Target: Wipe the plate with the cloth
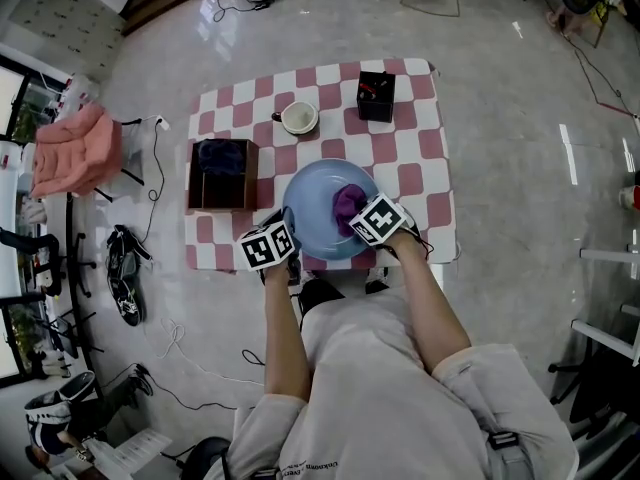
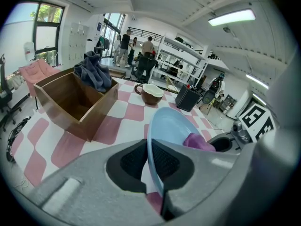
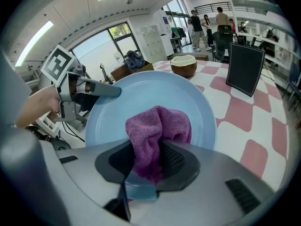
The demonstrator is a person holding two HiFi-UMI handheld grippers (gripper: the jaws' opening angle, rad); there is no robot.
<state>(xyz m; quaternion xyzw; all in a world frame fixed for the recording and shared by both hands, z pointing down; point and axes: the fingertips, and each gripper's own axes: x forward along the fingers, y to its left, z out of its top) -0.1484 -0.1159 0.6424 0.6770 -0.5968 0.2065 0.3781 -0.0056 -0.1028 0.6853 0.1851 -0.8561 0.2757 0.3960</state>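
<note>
The left tongs (image 2: pixel 148 161) are closed down on the rim of the light blue plate (image 2: pixel 171 126), one jaw on each face of it, so the plate stands edge-on between them in the left gripper view. The right tongs (image 3: pixel 149 159) are clamped on a bunched purple cloth (image 3: pixel 157 126), which pokes up from between the jaws and lies against the inside of the plate, on its right half as the head view shows it. The plate sits at the near edge of the checked red-and-white worktop (image 1: pixel 420 168), just in front of the person. To the left of the plate, close by, is an open wooden box (image 1: pixel 222 174) with a grey rag (image 2: pixel 94 72) draped over its far corner. Beyond the plate is a brown and white cup (image 1: pixel 299 117), and beyond the plate to the right, farther off, stands a black container (image 1: pixel 376 96).
</note>
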